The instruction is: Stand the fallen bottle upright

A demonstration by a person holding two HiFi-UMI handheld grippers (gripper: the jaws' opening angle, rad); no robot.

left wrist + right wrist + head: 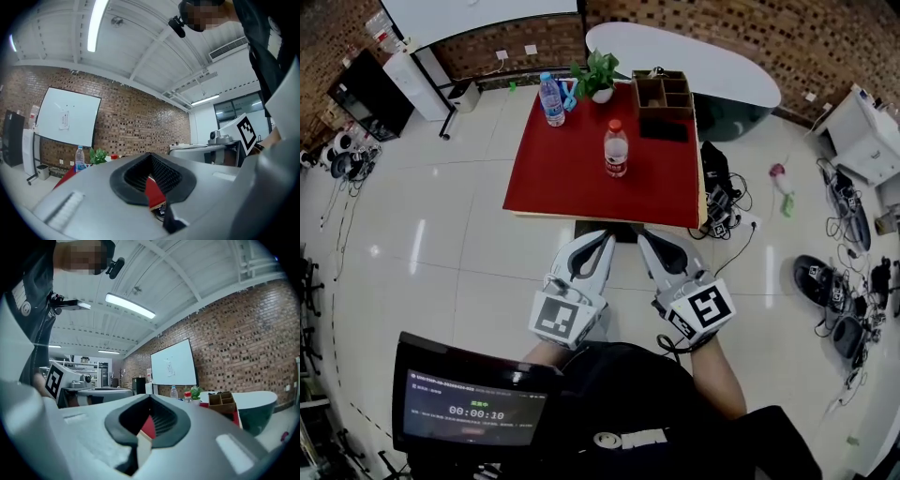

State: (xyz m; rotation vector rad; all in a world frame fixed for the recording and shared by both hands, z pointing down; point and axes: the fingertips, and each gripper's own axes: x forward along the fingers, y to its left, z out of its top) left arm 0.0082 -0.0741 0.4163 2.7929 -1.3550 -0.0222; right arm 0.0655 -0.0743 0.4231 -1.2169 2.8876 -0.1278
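Observation:
In the head view a red table stands ahead of me. A clear bottle with a red cap and red label stands upright near its middle. A second bottle with a blue label stands upright at the far left corner; it also shows in the left gripper view. No bottle lies on its side in any view. My left gripper and right gripper are side by side short of the table's near edge, both shut and empty. In the right gripper view both bottles show small beyond the shut jaws.
A potted plant and a wooden compartment box sit at the table's far edge. A white oval table stands behind. Cables and shoes litter the floor at right. A screen hangs at my lower left.

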